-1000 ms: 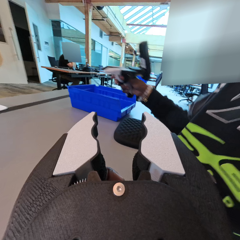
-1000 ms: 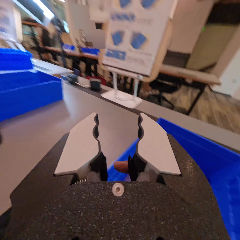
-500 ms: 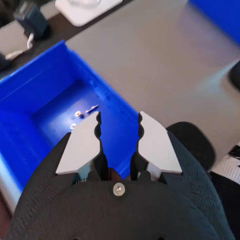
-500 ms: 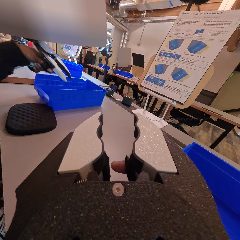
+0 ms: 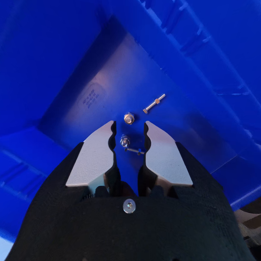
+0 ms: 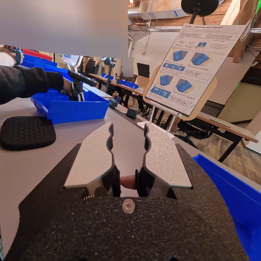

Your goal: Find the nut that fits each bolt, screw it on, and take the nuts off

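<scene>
In the left wrist view my left gripper [image 5: 130, 125] is open and reaches down into a blue bin [image 5: 70, 49]. On the bin floor lie several bolts with nuts on them: a long thin bolt with a nut [image 5: 154, 103], a bolt standing on its head just past the fingertips [image 5: 129, 119], a second upright one between the fingers [image 5: 124, 141], and a small dark bolt [image 5: 134, 150] lying by the right finger. The pads touch none of them. In the right wrist view my right gripper [image 6: 128, 125] is open and empty above the grey table [image 6: 79, 135]. That view shows the left gripper [image 6: 78, 90] inside the bin [image 6: 76, 110].
A black textured pad [image 6: 26, 132] lies on the table at left. A second blue bin [image 6: 231, 187] is close at the right. An instruction board on a white stand [image 6: 187, 67] and small dark devices [image 6: 132, 112] sit along the far edge. More bins and people are behind. One gripper's finger ends stand about 55 cm off the other's.
My left gripper swung from looking across the table to down into the blue bin and moved close to the bolts. Both grippers' jaws narrowed. My right gripper steadied, facing the table and board.
</scene>
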### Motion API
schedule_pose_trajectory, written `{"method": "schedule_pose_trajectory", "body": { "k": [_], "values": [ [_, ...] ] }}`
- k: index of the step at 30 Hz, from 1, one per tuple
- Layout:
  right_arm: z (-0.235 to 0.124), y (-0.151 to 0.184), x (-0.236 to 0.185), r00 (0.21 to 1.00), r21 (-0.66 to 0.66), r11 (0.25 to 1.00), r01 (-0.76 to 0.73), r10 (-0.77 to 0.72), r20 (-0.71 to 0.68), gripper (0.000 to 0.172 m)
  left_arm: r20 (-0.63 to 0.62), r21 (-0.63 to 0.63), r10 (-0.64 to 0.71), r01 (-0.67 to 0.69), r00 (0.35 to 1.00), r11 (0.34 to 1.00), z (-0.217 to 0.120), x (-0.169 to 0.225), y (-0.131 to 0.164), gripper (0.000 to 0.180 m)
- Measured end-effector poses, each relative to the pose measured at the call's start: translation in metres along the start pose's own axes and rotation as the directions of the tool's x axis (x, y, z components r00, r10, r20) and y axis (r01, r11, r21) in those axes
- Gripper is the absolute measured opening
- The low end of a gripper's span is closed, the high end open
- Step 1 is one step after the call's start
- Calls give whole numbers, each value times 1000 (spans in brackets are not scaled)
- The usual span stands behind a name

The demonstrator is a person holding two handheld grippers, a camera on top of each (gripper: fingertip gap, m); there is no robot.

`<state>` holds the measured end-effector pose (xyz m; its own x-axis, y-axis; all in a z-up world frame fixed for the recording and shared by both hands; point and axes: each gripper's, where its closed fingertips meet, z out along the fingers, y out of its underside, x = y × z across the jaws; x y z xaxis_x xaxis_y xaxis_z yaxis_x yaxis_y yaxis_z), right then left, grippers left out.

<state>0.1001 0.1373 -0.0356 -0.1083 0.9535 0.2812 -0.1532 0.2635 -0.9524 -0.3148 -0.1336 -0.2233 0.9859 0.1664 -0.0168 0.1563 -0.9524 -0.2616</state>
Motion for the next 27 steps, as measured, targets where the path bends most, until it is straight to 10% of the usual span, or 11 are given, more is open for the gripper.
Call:
{"method": "schedule_pose_trajectory", "body": {
  "k": [14, 20, 27],
  "values": [
    [6, 8, -5, 999, -44, 999, 27, -27, 17, 42, 12, 131, 15, -17, 1000, 991, -51, 25, -23, 15],
    [10, 13, -16, 997, -74, 996, 43, -39, 59, 41, 49, 269, 243, -247, 969, 931, -110, 110, -63, 15],
    [12, 15, -25, 994, -93, 994, 63, -54, 95, 41, 20, 290, 563, -544, 826, 787, -102, 241, -82, 14]
  ]
}}
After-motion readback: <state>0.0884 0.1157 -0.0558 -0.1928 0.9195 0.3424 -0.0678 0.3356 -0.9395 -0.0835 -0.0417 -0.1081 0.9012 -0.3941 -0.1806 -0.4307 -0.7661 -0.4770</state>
